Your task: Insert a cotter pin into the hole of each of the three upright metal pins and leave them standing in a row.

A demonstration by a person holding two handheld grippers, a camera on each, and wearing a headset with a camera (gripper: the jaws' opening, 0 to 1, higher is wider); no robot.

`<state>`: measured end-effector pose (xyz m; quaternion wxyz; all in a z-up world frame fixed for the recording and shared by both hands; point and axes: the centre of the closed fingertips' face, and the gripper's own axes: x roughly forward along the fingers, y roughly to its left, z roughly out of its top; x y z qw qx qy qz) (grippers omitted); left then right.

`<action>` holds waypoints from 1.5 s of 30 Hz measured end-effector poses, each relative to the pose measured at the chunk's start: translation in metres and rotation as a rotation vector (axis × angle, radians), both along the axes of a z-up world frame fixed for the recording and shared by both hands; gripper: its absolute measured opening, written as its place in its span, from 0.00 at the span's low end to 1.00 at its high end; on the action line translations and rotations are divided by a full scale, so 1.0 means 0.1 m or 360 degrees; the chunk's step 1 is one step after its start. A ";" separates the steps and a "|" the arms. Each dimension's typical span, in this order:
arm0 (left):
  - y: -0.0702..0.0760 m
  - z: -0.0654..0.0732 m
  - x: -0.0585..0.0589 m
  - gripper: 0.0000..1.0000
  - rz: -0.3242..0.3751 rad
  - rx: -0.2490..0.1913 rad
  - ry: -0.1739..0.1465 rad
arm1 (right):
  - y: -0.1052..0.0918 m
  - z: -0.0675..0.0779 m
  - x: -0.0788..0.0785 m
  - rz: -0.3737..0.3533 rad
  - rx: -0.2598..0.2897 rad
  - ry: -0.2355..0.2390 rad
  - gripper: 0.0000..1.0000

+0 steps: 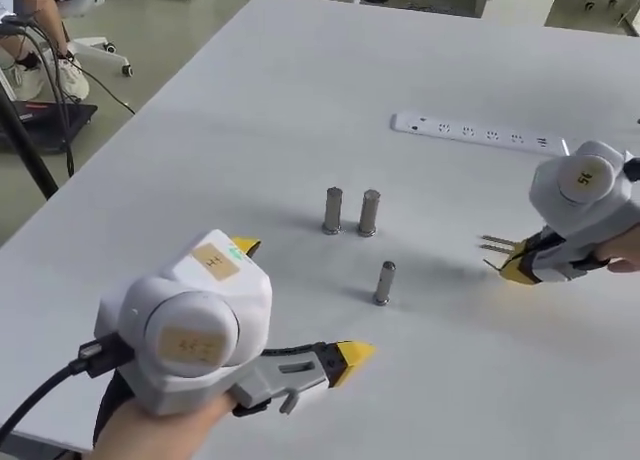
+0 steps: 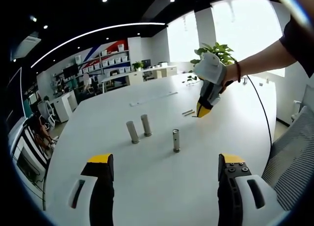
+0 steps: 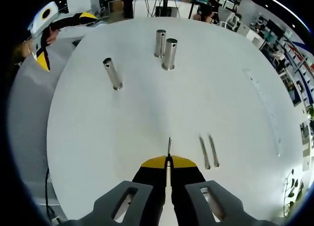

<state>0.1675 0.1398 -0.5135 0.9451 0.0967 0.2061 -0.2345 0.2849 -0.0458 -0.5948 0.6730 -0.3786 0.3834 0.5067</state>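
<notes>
Here, your right gripper, grey with black jaws tipped in yellow, has its jaws pressed fully together on a thin dark metal cotter pin. The pin sticks straight out past the tips, over the white tabletop. Just beside those tips, to the right in the right gripper view, two loose thin metal cotter pins lie flat on the table, side by side and close together.

Your left gripper, of the same grey and yellow build, is held over the near edge of the table. Its jaws are spread wide with nothing between them. In the left gripper view they frame the work ahead, and your right gripper appears beyond it, held in your hand.

Between the two grippers stand three short silver cylinders. Two upright metal pins stand next to each other, nearly touching, toward the middle of the table. A third upright metal pin stands on its own, apart from the pair and nearer to you, so the three form a loose triangle. Whether any of them has a cotter pin through it is too small to tell.

Farther off, a long white power strip lies flat on the far part of the table, well apart from the pins.
</notes>
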 end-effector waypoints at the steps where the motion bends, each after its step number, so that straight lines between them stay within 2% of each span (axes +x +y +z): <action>1: 0.00 0.00 0.00 0.87 -0.0001 -0.0001 0.0003 | 0.01 0.01 -0.04 0.0009 0.0002 -0.0005 0.00; 6: -0.02 -0.01 -0.01 0.84 -0.0013 -0.0003 0.0004 | 0.09 0.07 -0.24 0.0092 0.0033 -0.0024 0.00; 9: -0.04 -0.01 -0.01 0.79 -0.0024 -0.0015 0.0012 | 0.15 0.10 -0.34 0.0124 0.0074 -0.0023 0.00; 11: -0.05 0.00 -0.02 0.76 -0.0022 -0.0037 0.0018 | 0.20 0.12 -0.42 0.0148 0.0110 -0.0022 0.00; 13: -0.07 0.02 -0.06 0.74 -0.0010 -0.0090 0.0039 | 0.24 0.15 -0.48 0.0179 0.0127 -0.0035 0.00; 16: -0.08 0.01 -0.09 0.69 -0.0021 -0.0087 0.0050 | 0.32 0.21 -0.58 0.0229 0.0177 -0.0057 0.00; 20: -0.15 0.00 -0.13 0.64 -0.0037 -0.0157 0.0101 | 0.44 0.30 -0.71 0.0305 0.0245 -0.0102 0.00; 25: -0.23 0.00 -0.16 0.57 -0.0068 -0.0218 0.0140 | 0.55 0.42 -0.84 0.0373 0.0318 -0.0139 0.00; 28: -0.28 0.00 -0.18 0.47 -0.0073 -0.0302 0.0184 | 0.61 0.48 -0.92 0.0415 0.0355 -0.0154 0.00; 36: -0.42 0.10 -0.18 0.33 -0.0104 -0.0515 0.0236 | 0.81 0.58 -1.11 0.0515 0.0439 -0.0224 0.00; 38: -0.44 0.11 -0.18 0.31 -0.0109 -0.0544 0.0244 | 0.86 0.60 -1.15 0.0535 0.0464 -0.0232 0.00; 45: -0.50 0.01 -0.23 0.19 -0.0105 -0.0606 0.0364 | 0.96 0.67 -1.28 0.0624 0.0495 -0.0244 0.00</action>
